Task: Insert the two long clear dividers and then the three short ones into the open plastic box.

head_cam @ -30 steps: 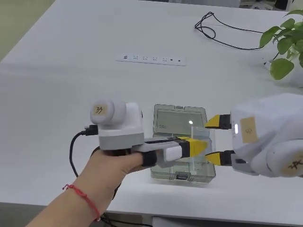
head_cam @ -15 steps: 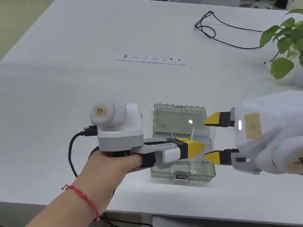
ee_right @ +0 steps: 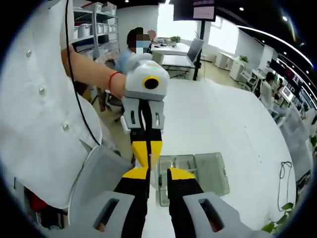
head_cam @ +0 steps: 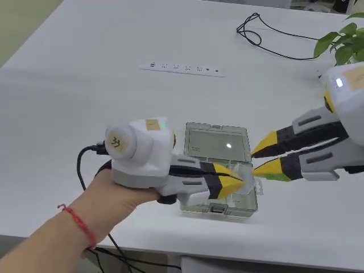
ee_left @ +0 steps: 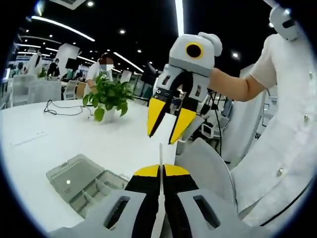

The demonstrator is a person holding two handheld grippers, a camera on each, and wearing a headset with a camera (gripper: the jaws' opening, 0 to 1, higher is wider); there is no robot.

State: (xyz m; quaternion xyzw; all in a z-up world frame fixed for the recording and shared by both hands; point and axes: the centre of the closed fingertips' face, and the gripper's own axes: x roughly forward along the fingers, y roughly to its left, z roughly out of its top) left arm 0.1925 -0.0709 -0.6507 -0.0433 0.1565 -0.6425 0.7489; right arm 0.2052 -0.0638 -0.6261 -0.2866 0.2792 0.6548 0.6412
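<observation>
The open clear plastic box (head_cam: pixel 219 145) lies on the white table, lid flat at the far side, its base partly hidden under my left gripper (head_cam: pixel 236 181). That gripper hovers over the base and is shut on a thin clear divider (head_cam: pixel 250 176), seen edge-on between its jaws (ee_left: pixel 160 153). My right gripper (head_cam: pixel 257 160) comes in from the right, tips facing the left one's, jaws a little apart. In the right gripper view the divider (ee_right: pixel 155 171) stands in the gap of my right gripper (ee_right: pixel 158 173); touching or not, I cannot tell. The box (ee_right: pixel 198 178) lies below.
A white power strip (head_cam: pixel 182 69) lies farther back on the table (head_cam: pixel 85 102). A black cable (head_cam: pixel 267 40) loops at the back right beside a green plant (head_cam: pixel 344 42). The table's front edge runs just below the box.
The right gripper has swung up and to the right, its jaws now slanting down toward the left one's tips. The left gripper has tilted and its divider sits higher over the box.
</observation>
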